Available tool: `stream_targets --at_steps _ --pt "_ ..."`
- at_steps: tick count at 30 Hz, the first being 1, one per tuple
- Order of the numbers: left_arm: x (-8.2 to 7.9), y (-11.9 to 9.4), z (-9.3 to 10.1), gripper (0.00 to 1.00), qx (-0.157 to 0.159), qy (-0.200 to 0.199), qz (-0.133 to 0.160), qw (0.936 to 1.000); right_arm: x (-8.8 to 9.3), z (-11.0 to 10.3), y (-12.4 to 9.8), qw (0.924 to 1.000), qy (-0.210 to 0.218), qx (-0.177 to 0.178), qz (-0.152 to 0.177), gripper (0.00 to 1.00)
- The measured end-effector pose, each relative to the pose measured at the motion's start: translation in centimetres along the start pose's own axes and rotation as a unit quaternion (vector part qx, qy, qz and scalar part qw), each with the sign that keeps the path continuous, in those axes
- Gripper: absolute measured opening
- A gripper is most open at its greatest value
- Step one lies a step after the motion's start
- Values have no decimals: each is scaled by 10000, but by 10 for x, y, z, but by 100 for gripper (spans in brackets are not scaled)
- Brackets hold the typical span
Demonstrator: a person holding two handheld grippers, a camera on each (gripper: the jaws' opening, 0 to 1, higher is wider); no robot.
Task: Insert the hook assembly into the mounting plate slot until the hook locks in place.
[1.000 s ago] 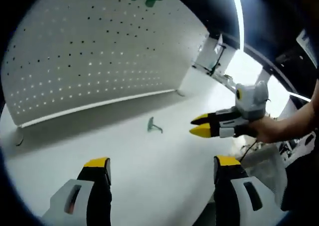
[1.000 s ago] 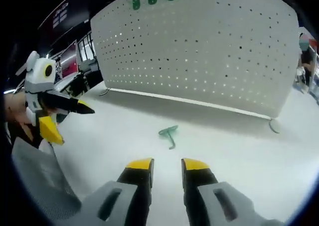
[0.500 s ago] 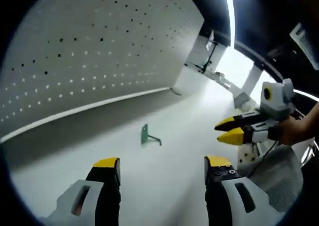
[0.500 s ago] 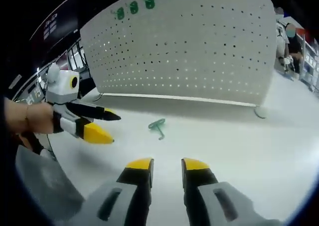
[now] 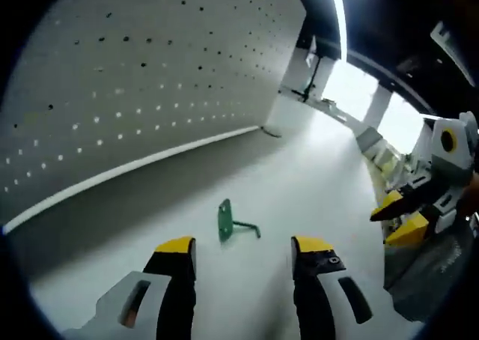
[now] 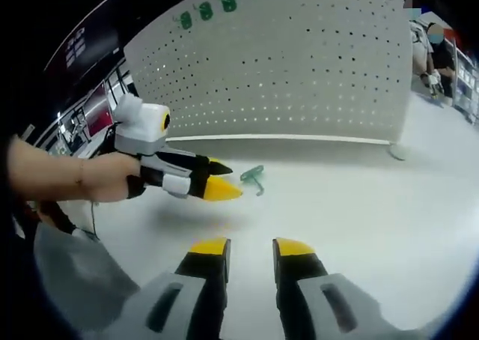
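Hook assembly (image 5: 227, 222): small green piece, flat plate standing on edge with a bent wire arm lying out to one side; rests loose on the white counter (image 5: 314, 175), well short of the pegboard; held by nothing.
Hook in right gripper view (image 6: 253, 177): lies on the counter just beyond the yellow tips of the left gripper, close to them; contact cannot be told.
Mounting plate: white pegboard (image 5: 135, 78), upright at the back of the counter, rows of small holes, standing on small feet at its lower corners.
Pegboard in right gripper view (image 6: 299, 63): three green pieces (image 6: 206, 12) hang near its top left edge.
Left gripper (image 5: 245, 249): yellow-tipped black fingers parted, with a wide gap between them, nothing in the gap; hook sits just ahead of the gap, nearer the left finger.
Left gripper in right gripper view (image 6: 213, 177): held in a person's hand (image 6: 101, 179), pointing towards the hook, tips low over the counter.
Right gripper (image 6: 251, 248): fingers near each other with a narrow gap, nothing between them; bare counter ahead, hook well beyond.
Right gripper in left gripper view (image 5: 397, 216): at the far right edge, yellow tips pointing inward, well apart from the hook.
Surroundings: bright strip light (image 5: 338, 18) overhead and white frame posts beyond the end of the pegboard.
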State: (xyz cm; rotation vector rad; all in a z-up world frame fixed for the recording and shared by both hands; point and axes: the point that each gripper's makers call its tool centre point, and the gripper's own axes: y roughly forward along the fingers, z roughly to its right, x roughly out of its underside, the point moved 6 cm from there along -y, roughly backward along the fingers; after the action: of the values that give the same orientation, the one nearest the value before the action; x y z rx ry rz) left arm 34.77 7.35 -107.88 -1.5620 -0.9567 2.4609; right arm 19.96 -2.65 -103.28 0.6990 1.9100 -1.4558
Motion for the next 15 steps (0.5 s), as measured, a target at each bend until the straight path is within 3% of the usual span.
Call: stream_targets --at_steps 7,15 --pt "1 13 -1 37 -16 266 -51 9996 3 -8 0 9998 -66 -146 -77 20" --pt "1 13 -9 22 -155 601 -96 9980 9 -14 1 9998 -60 -152 -152 20"
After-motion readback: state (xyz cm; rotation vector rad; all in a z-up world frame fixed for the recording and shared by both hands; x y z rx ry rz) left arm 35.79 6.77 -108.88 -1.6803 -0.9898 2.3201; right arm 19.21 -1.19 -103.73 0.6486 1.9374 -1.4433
